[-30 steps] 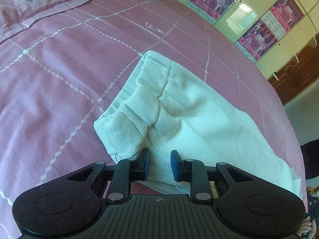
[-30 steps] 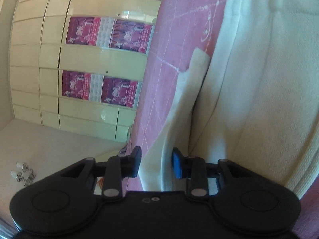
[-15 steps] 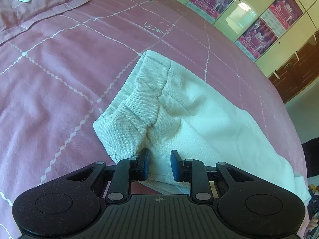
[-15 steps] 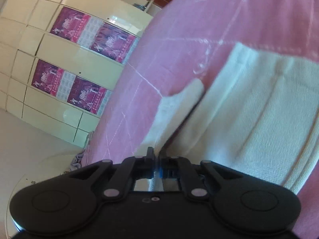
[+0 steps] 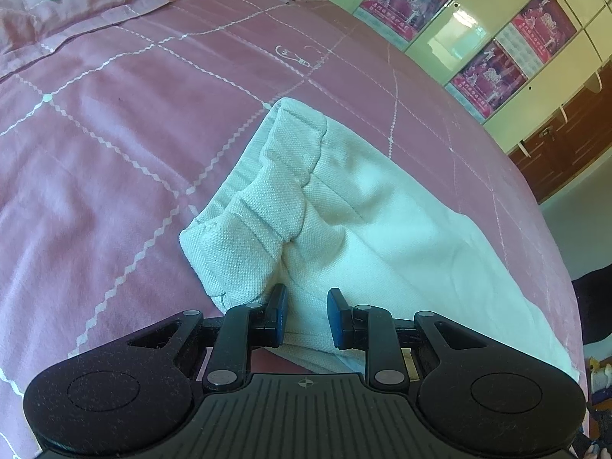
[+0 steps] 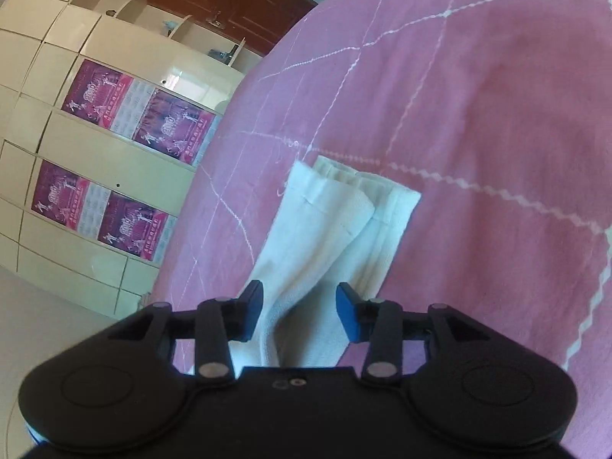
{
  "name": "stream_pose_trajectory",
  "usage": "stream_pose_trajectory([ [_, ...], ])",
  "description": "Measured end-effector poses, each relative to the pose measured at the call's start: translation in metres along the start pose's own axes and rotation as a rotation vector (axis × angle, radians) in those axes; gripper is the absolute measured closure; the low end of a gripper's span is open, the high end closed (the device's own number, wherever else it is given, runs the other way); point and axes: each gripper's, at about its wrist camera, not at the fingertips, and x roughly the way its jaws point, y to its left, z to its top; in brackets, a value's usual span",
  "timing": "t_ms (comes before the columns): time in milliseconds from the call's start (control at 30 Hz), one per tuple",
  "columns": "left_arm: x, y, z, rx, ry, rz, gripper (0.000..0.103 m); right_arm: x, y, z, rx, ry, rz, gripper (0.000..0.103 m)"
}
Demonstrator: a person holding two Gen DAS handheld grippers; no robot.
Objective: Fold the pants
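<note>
Pants (image 5: 344,206) flat on pink bedspread (image 5: 114,134)

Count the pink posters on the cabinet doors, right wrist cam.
4: upper pair, lower pair, all left of the bed. More may be out of frame.

I've got the pants (image 5: 344,206) lying on the bed (image 5: 114,134), bunched waistband end ahead of my left tongs (image 5: 305,315). My right tongs (image 6: 299,311) straddle the other end; the cupboards (image 6: 95,153) stand beyond the bed's edge.
</note>
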Motion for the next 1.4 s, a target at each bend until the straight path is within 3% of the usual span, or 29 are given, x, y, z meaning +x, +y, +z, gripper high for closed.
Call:
stream_pose_trajectory([
  [300, -0.001, 0.0, -0.001, -0.003, -0.001, 0.002, 0.078, 0.027, -0.024, 0.024, 0.035, 0.016, 0.083, 0.062],
  [467, 0.0, 0.0, -0.001, -0.001, -0.001, 0.004, 0.078, 0.018, -0.009, 0.043, 0.078, 0.032, 0.148, 0.059],
  [500, 0.0, 0.0, -0.001, -0.002, -0.003, 0.004, 0.078, 0.006, -0.002, 0.045, 0.067, 0.021, 0.182, 0.055],
  [533, 0.0, 0.0, -0.002, -0.004, -0.005, 0.003, 0.078, -0.007, 0.004, 0.046, 0.048, 0.0, 0.209, 0.041],
  [600, 0.0, 0.0, -0.003, -0.002, -0.01, -0.001, 0.078, -0.029, 0.008, 0.045, 0.007, -0.057, 0.193, 0.023],
  [667, -0.001, 0.002, -0.003, -0.008, -0.012, -0.007, 0.078, -0.031, 0.001, 0.044, -0.009, -0.032, 0.146, 0.027],
  [733, -0.001, 0.003, -0.003, -0.014, -0.01, -0.01, 0.078, -0.025, -0.015, 0.039, 0.017, 0.008, 0.11, 0.04],
  [967, -0.001, 0.001, -0.002, -0.011, -0.011, -0.004, 0.078, -0.006, -0.025, 0.016, 0.038, 0.08, 0.182, 0.061],
  [1067, 0.0, 0.002, -0.002, -0.015, -0.012, -0.008, 0.078, 0.018, -0.02, 0.011, -0.006, 0.123, 0.091, 0.073],
  [1133, -0.001, 0.002, -0.002, -0.014, -0.008, -0.009, 0.078, 0.032, -0.021, 0.017, 0.023, 0.124, 0.06, 0.098],
  [1200, -0.001, 0.002, -0.002, -0.012, -0.007, -0.008, 0.078, 0.031, 0.002, 0.025, -0.031, 0.1, -0.053, 0.098],
  [1267, -0.001, 0.002, -0.002, -0.013, -0.009, -0.008, 0.078, 0.018, 0.043, 0.023, -0.186, 0.048, -0.136, 0.098],
  [1300, -0.001, 0.002, -0.002, -0.014, -0.011, -0.009, 0.078, 0.01, 0.059, 0.021, -0.234, 0.014, -0.142, 0.097],
  [1367, -0.001, 0.003, -0.003, -0.014, -0.017, -0.013, 0.078, -0.009, 0.07, 0.018, -0.23, -0.055, -0.069, 0.092],
  [1400, -0.001, 0.004, -0.004, -0.017, -0.018, -0.017, 0.078, -0.015, 0.069, 0.018, -0.218, -0.084, -0.063, 0.082],
])
